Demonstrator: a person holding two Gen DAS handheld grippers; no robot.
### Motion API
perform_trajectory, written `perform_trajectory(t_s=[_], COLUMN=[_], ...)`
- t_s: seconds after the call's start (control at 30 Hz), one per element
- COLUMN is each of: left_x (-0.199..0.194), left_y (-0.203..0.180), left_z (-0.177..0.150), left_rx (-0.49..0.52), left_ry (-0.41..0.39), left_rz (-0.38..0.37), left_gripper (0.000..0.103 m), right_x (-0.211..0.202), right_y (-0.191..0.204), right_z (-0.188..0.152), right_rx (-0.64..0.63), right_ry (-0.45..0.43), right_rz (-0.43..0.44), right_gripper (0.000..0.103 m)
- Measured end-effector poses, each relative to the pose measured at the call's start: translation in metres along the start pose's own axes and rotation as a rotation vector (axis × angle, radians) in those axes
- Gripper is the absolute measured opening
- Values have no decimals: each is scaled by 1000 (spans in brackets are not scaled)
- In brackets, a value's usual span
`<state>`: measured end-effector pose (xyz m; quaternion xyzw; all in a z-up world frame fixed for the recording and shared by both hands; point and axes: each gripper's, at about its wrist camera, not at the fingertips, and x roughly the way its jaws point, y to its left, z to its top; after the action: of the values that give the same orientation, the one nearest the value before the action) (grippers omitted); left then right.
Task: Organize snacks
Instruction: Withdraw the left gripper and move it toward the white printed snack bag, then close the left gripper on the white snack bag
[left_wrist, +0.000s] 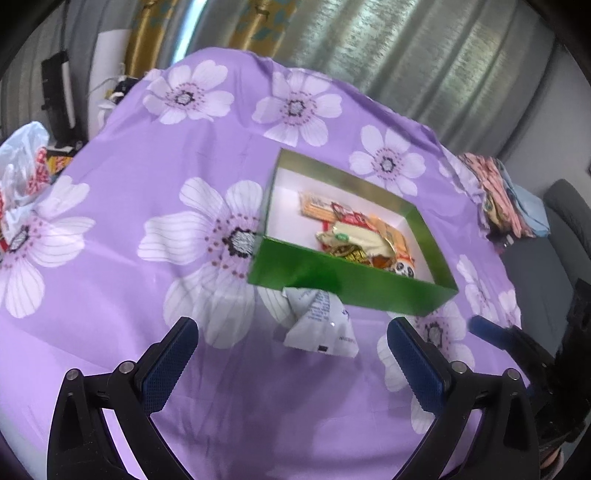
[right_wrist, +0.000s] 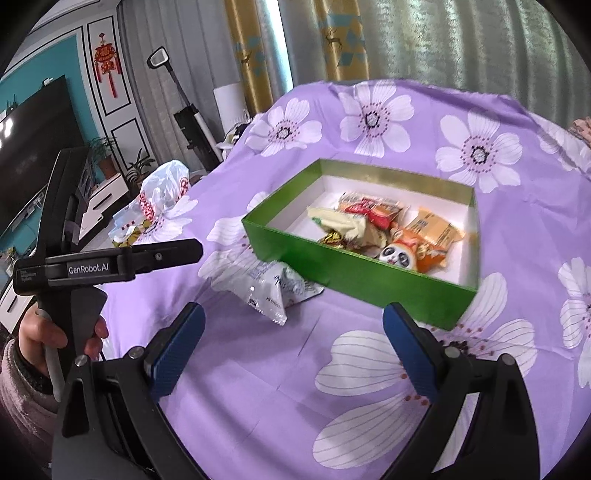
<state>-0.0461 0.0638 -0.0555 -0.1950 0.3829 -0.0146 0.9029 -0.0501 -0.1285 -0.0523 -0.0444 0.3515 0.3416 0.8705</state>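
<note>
The left gripper (left_wrist: 291, 354) hangs over the purple flowered tablecloth (left_wrist: 147, 192) with its jaws spread wide and nothing between them. Straight ahead of the gap, just past the blue pads (left_wrist: 168, 363), lies a white snack packet (left_wrist: 319, 323) flat on the cloth, its far end touching the near wall of a green box (left_wrist: 351, 280). The box sits beyond the packet, a little toward the right jaw, and holds a loose heap of wrapped snacks (left_wrist: 354, 236) on its white floor. Far off beyond the left jaw, at the cloth's edge, a white plastic bag (left_wrist: 22, 162) with red print rests crumpled. Outside the right jaw, a blue fingertip of the other tool shows near the cloth's edge.

The right gripper (right_wrist: 293, 339) is likewise released, jaws wide apart and empty above the cloth (right_wrist: 258, 369). The same packet (right_wrist: 271, 291) lies ahead of the left jaw, against the box's near wall. The box (right_wrist: 369, 284) stands ahead between the jaws and out past the right one; inside, the snacks (right_wrist: 380, 229) include one with a panda face near the front wall. Well beyond the left jaw sits the plastic bag (right_wrist: 162, 195). To the left of the left jaw, a hand (right_wrist: 40, 336) grips the handle of the left tool.
</note>
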Motion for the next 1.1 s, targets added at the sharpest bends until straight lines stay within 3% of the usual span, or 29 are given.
perform_trajectory(t_s=[0.53,1.1], left_x=[37,62], left_y=[-3,-11], left_z=[-10,-1], left_rx=[83,140], left_ry=[89,131], left_rz=[-56,-71], left_gripper=[102,102], right_x=[60,92], right_y=[-2,-6], right_z=[-15,-10], right_rx=[0,-18], right_ry=[131,161], right_rz=[73,106], right_gripper=[98,98])
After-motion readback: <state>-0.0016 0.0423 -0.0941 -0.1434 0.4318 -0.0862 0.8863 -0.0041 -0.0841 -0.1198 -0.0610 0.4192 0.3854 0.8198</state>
